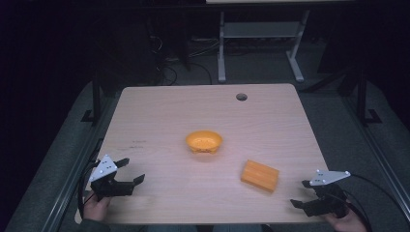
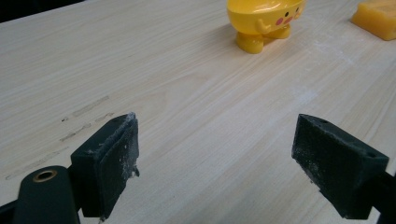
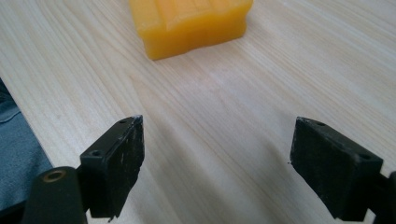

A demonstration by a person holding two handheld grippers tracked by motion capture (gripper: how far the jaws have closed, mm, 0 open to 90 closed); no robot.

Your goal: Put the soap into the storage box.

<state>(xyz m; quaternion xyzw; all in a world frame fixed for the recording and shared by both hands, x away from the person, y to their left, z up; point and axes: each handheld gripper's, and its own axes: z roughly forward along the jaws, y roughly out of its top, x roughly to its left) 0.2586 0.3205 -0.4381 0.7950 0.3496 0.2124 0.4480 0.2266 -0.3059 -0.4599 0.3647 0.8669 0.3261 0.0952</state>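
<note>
A small yellow bowl [image 1: 204,141] with a cartoon face and little feet stands near the middle of the wooden table [image 1: 169,111]. An orange ridged block [image 1: 260,175] lies to its right, nearer the front. My left gripper [image 1: 131,170] rests at the front left corner, open and empty, pointing toward the bowl [image 2: 264,21]; the block [image 2: 377,18] shows at the far right of its view. My right gripper [image 1: 300,193] sits at the front right corner, open and empty, with the block [image 3: 189,23] a short way ahead of its jaws.
A round cable hole [image 1: 241,96] is cut in the table's far side. Beyond the table stand the white legs of another desk [image 1: 222,53] on a dark floor. Faint scuff marks [image 2: 84,119] line the wood ahead of the left gripper.
</note>
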